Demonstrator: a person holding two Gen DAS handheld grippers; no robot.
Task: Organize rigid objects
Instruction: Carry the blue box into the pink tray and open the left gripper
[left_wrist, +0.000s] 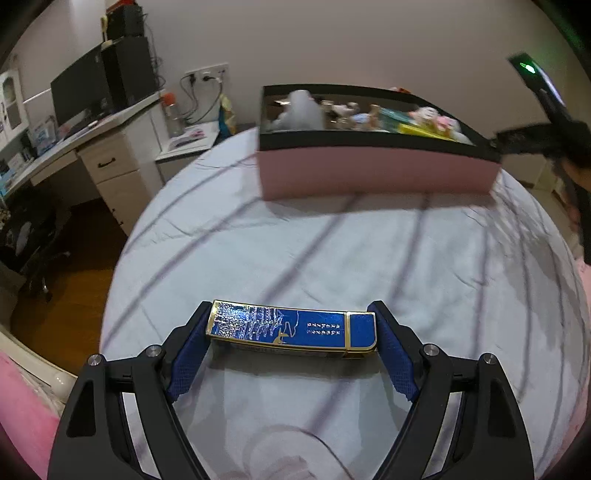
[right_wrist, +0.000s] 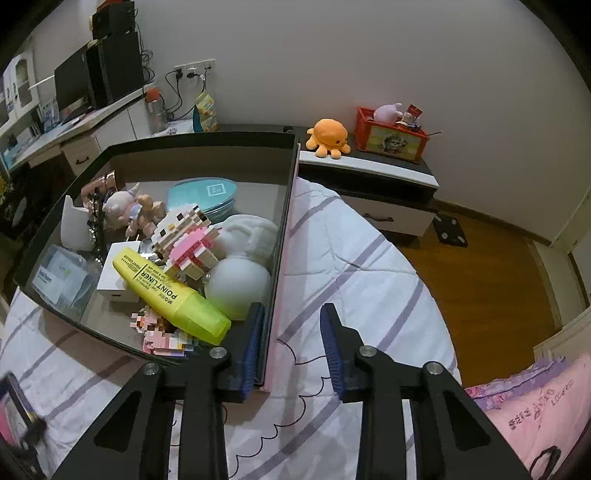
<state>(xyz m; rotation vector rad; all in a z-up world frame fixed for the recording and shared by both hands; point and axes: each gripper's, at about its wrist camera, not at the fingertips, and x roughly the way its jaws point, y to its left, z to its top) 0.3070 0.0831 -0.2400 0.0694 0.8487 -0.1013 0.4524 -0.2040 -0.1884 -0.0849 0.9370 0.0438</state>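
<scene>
Our left gripper (left_wrist: 291, 330) clamps the flat blue gold-trimmed box (left_wrist: 293, 329) by its ends, long axis crosswise, while our right gripper (right_wrist: 291, 345) gapes open astride the wall of the pink black-rimmed bin (right_wrist: 286, 221).

A bed (left_wrist: 369, 251) in white, purple-striped bedding fills mid-frame; a pink box (left_wrist: 373, 173) rests at upper centre, a pink pillow (right_wrist: 535, 410) at lower right.

A flat blue box (left_wrist: 293, 329) with gold edging and a silvery pattern lies lengthwise across the near part of the striped bed (left_wrist: 332, 251). Farther back stands a pink storage box (left_wrist: 373, 173) with a black rim, holding a yellow highlighter (right_wrist: 168, 293), brick figures (right_wrist: 188, 236), a white ball (right_wrist: 238, 286) and small toys.
</scene>
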